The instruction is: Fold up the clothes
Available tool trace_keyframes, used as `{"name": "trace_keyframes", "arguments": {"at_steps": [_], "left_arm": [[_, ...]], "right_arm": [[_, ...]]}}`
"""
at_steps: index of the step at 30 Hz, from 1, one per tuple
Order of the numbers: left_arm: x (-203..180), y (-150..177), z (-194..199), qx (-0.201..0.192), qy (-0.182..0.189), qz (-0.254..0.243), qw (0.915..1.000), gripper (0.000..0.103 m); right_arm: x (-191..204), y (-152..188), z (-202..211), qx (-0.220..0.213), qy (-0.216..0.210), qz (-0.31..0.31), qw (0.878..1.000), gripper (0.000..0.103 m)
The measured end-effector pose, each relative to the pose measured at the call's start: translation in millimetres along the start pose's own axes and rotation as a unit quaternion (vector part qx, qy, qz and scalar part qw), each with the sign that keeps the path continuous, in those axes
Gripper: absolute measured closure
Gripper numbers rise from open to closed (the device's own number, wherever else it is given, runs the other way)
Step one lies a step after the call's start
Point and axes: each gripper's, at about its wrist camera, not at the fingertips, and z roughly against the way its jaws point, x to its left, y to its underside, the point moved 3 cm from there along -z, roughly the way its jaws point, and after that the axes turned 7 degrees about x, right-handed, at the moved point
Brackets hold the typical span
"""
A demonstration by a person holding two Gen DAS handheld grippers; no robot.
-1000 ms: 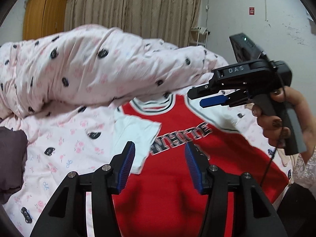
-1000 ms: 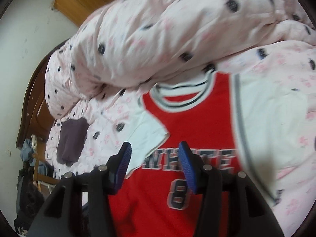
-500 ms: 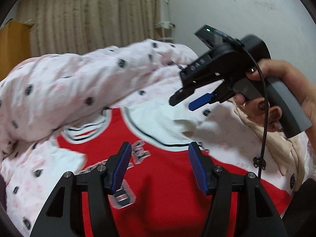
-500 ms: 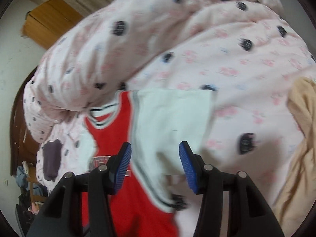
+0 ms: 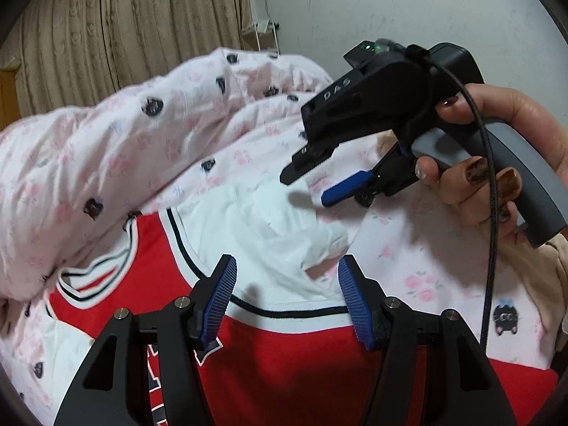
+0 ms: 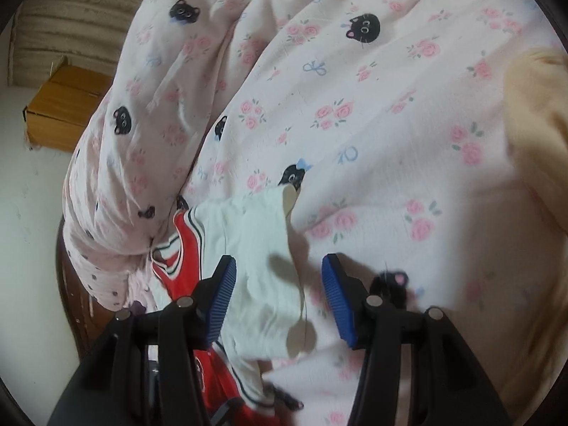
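A red jersey [image 5: 284, 365] with white sleeves and striped trim lies flat on the bed. Its white right sleeve [image 5: 280, 227] is rumpled at the outer edge. My left gripper [image 5: 287, 301] is open and empty, hovering over the seam between red body and white sleeve. My right gripper [image 5: 309, 188] is held in a hand, open and empty, just above the sleeve's far edge. In the right wrist view the right gripper [image 6: 278, 298] is open over the sleeve [image 6: 262, 266], with the sleeve edge between its jaws; the red body [image 6: 184, 252] shows to the left.
A bunched pink floral duvet [image 5: 117, 156] rises behind the jersey; the pink sheet [image 6: 372, 142] covers the bed. A beige garment [image 6: 536, 142] lies at the right. A wooden wardrobe [image 6: 60, 110], curtains [image 5: 135, 25] and white wall [image 5: 390, 3] stand behind. A black cable [image 5: 491, 248] hangs from the right gripper.
Both grippers have swung right, from the jersey's chest lettering to its right sleeve. The right gripper has come lower over the sleeve edge. Both stay open.
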Motion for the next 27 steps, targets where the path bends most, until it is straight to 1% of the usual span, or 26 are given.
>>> {"name": "trace_keyframes", "arguments": {"at_steps": [4,8,12,14,16,18,21,23,24,25,27], "left_arm": [[5.4,6.7,-11.0,0.026,0.002,0.01,0.9996,0.048],[6.4,6.7,-15.6,0.035,0.005,0.013,0.9993,0.048],[-1.2,0.0,-21.8,0.045,-0.001,-0.017,0.9988,0.048],[-6.7,-2.5,-31.1,0.066,-0.019,-0.043,0.9968,0.048],[-12.2,-4.9,-39.6,0.084,-0.036,-0.068,0.9935,0.048],[-18.8,-7.6,-45.3,0.089,-0.057,-0.093,0.99,0.048],[-29.1,-12.5,-51.4,0.09,-0.083,-0.128,0.9841,0.048],[-36.9,-15.4,-54.5,0.087,-0.09,-0.15,0.9808,0.049],[-40.5,-16.3,-56.1,0.086,-0.09,-0.157,0.9797,0.052],[-43.3,-16.5,-57.5,0.086,-0.085,-0.161,0.9796,0.059],[-46.7,-16.2,-58.3,0.084,-0.072,-0.161,0.9807,0.068]], "right_arm": [[-8.2,-7.5,-12.1,0.003,-0.009,-0.012,1.0,0.051],[-11.7,-11.4,-19.0,0.002,-0.009,-0.012,1.0,0.052],[-11.7,-12.0,-20.9,0.002,-0.008,-0.014,1.0,0.052],[-10.9,-11.9,-20.7,0.001,-0.009,-0.016,1.0,0.052],[-11.0,-11.9,-20.2,0.001,-0.011,-0.018,1.0,0.052],[-11.1,-11.9,-19.2,0.001,-0.013,-0.02,1.0,0.052],[-12.0,-12.2,-17.3,0.002,-0.018,-0.023,1.0,0.051],[-12.8,-12.4,-16.1,0.004,-0.022,-0.024,0.999,0.051],[-13.3,-12.6,-15.5,0.004,-0.025,-0.025,0.999,0.051],[-13.7,-12.7,-15.0,0.005,-0.027,-0.026,0.999,0.051],[-14.5,-13.0,-13.8,0.006,-0.031,-0.028,0.999,0.051]]}}
